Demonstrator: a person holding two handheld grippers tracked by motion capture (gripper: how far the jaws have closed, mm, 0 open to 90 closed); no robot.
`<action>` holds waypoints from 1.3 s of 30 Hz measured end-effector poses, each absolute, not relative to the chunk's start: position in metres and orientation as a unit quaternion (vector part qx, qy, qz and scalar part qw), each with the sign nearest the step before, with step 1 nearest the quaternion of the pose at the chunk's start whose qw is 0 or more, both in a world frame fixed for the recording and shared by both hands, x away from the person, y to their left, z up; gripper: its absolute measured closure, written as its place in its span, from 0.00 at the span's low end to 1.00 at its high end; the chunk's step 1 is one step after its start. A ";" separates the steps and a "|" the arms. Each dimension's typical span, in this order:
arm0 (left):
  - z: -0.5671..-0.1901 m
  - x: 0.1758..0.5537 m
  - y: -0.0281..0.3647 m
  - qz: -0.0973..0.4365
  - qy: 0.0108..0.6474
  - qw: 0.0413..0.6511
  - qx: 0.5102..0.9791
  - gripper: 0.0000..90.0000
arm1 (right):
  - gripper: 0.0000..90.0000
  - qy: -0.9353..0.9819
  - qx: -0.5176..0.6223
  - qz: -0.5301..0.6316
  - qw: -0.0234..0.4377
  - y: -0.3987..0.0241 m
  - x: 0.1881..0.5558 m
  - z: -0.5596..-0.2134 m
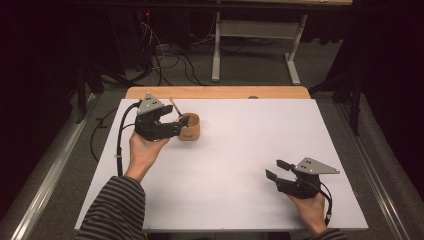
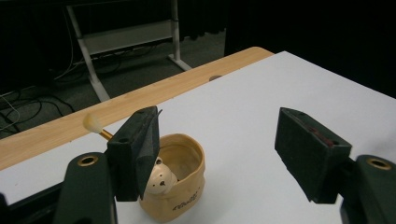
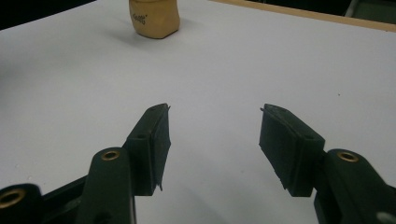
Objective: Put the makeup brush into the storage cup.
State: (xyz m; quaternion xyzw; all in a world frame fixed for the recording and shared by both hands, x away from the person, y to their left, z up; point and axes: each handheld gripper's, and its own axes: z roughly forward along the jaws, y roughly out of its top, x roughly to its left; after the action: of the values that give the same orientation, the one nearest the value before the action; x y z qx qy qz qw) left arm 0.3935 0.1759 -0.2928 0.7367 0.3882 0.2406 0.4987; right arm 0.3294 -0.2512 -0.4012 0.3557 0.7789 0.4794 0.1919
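One tan cup (image 2: 175,179) stands near the white table's (image 1: 240,150) far left corner, a small bear figure (image 2: 159,179) and a wooden stick (image 2: 95,126) inside it. Over it, the left gripper (image 2: 224,149) is spread wide, one jaw at the rim, pinching nothing. Well apart, the right gripper (image 3: 212,140) rests spread and empty. Likely next: settle the jaws on the cup or stick.

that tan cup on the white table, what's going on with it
A person holds a black two-jaw gripper in each hand at a white table. The left gripper sits at a small tan, soft-looking cup at the far left, jaws open and not clamped on it. Inside the cup are a cream bear-faced figure and a wooden stick with a pale round tip. The right gripper rests open over bare table at the near right, holding nothing.
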 end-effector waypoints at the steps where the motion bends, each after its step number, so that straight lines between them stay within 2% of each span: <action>1: -0.293 0.392 0.177 0.240 0.387 0.499 0.737 0.35 | 0.50 0.779 0.356 0.479 0.192 -0.251 0.329 -0.401; 39: -0.300 0.357 0.197 0.236 0.387 0.517 0.726 0.35 | 0.50 0.780 0.355 0.479 0.188 -0.250 0.329 -0.401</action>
State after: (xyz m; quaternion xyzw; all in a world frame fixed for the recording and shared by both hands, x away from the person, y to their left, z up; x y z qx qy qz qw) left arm 0.3574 0.1971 -0.2996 0.7264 0.3865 0.2364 0.5168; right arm 0.3294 -0.2503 -0.4012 0.3548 0.7803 0.4795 0.1879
